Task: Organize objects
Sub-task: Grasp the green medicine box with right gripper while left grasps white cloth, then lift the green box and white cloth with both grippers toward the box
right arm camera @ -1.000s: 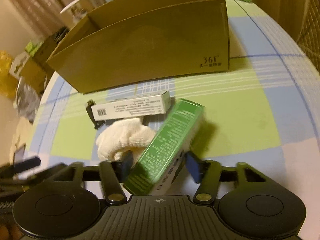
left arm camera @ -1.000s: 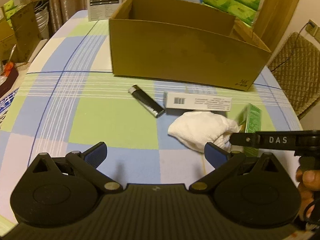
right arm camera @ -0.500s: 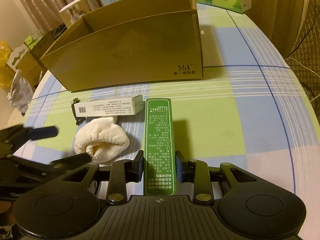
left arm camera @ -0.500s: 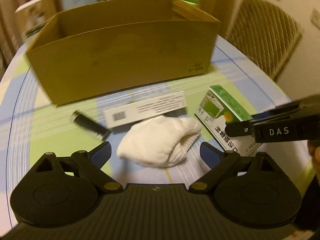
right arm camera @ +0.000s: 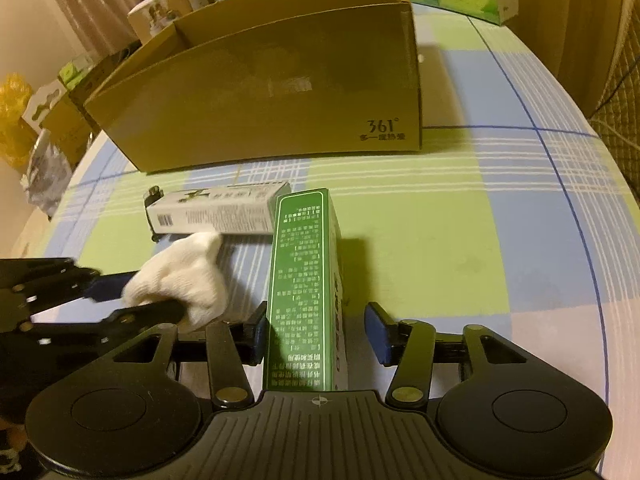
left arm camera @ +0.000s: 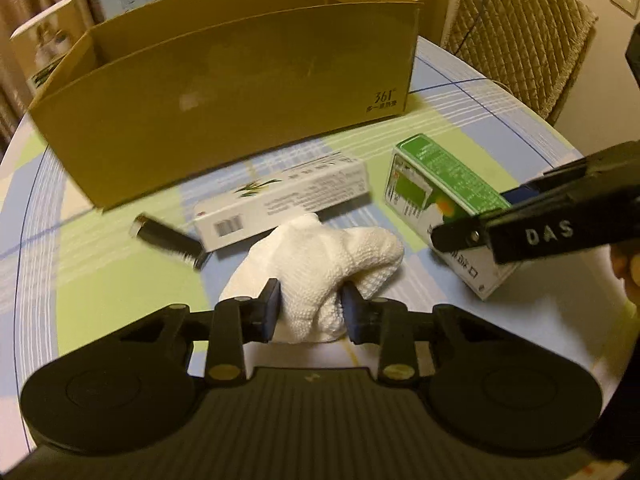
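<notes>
Left fingers (left arm camera: pixel 269 309) having just closed, pinching white cloth (left arm camera: pixel 320 268) — right fingers (right arm camera: pixel 378 332) having just parted, straddling green box (right arm camera: pixel 306 280), right pad apart.

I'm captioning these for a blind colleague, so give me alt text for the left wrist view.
The left gripper, its jaws just closed, pinches a white cloth on a checked tablecloth. Behind lie a black lighter, a long white box and an open cardboard box. At right, the right gripper straddles a green box.
</notes>
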### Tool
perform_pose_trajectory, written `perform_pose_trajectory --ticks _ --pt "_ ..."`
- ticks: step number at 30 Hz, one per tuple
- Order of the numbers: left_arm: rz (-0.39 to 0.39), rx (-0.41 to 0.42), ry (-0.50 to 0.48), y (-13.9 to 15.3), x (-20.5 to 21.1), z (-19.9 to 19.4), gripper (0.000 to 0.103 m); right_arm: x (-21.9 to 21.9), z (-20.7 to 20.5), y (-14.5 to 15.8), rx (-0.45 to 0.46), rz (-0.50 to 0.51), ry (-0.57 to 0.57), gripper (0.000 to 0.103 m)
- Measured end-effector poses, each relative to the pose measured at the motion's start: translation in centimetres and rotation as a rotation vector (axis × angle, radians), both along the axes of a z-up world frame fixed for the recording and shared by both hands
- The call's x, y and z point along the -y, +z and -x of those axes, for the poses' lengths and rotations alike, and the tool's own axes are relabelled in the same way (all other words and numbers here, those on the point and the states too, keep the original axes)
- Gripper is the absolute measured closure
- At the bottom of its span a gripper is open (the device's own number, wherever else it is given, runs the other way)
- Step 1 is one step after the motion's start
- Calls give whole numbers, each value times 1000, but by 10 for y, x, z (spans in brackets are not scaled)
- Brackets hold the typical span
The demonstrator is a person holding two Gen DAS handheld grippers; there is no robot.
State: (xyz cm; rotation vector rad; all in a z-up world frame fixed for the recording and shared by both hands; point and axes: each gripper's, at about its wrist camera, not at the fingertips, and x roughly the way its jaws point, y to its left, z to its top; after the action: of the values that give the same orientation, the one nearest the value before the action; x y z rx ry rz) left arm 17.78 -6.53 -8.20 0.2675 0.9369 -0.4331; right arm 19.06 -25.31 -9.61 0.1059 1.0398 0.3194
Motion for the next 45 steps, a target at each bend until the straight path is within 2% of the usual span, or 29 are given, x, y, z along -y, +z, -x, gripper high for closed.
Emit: perform_pose_trajectory --ticks 3,6,7,9,11,15,18,25,35,39,45 --pt "-3 11 14 0 -3 3 75 -9 -1 -2 8 44 24 56" --pt "-28 38 -6 0 4 4 67 -19 2 -2 39 111 56 58" --pt "-40 46 -14 -1 6 5 66 -21 3 -2 41 127 62 65" --pt "-56 58 -25 -4 10 4 63 -22 3 -4 34 130 72 75" --pt "-62 57 -21 -7 12 3 61 -24 5 -4 46 162 87 75" --pt "-56 35 0 -2 9 6 76 -18 11 0 55 147 61 75" --pt "-20 -1 57 7 0 9 78 -13 19 7 65 131 41 75" --pt "86 -16 178 34 -21 38 78 -3 49 30 100 97 4 75" --pt "102 -23 216 43 -32 73 78 -12 84 21 79 138 38 75" --pt "104 -24 220 42 -34 78 78 -10 87 18 50 126 43 57" --pt "117 -33 227 37 -35 76 78 -15 77 11 24 153 82 56"
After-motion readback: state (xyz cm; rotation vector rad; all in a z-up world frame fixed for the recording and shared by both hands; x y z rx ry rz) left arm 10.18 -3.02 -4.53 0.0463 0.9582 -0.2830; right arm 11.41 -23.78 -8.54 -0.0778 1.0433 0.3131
